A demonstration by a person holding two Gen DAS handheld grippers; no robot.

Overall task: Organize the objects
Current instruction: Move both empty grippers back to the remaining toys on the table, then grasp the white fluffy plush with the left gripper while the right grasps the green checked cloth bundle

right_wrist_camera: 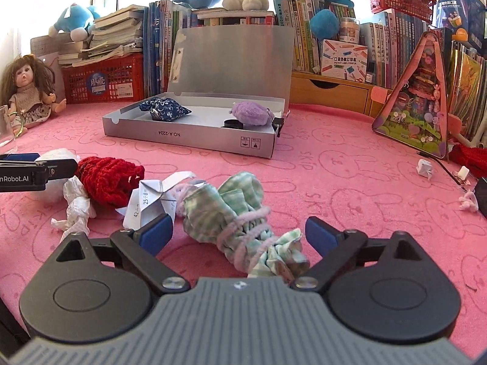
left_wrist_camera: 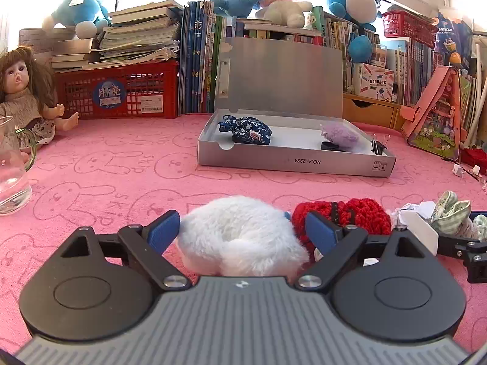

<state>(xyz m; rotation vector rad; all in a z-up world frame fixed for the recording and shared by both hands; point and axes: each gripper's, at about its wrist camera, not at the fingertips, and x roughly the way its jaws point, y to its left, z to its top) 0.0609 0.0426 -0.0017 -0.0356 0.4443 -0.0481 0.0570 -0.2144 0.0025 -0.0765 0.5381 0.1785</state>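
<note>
My left gripper [left_wrist_camera: 242,231] stands open on the pink mat, with a white fluffy ball [left_wrist_camera: 240,237] lying between its blue pads. To the right of the ball lies a red knitted piece [left_wrist_camera: 362,216]. My right gripper [right_wrist_camera: 239,234] is open too, its fingers on either side of a green checked cloth bundle [right_wrist_camera: 234,213] tied with pink yarn. Folded paper with sums [right_wrist_camera: 149,200] and crumpled white paper [right_wrist_camera: 76,206] lie to the left of the bundle. Behind stands an open grey box [left_wrist_camera: 292,161] holding a blue floral pouch [left_wrist_camera: 248,130] and a purple fluffy thing [left_wrist_camera: 341,135].
A glass jug [left_wrist_camera: 12,170] and a doll [left_wrist_camera: 24,91] are at the far left. A red crate [left_wrist_camera: 118,91], books and plush toys line the back. A pink triangular case [left_wrist_camera: 438,118] leans at the right. Small paper scraps [right_wrist_camera: 426,167] lie near it.
</note>
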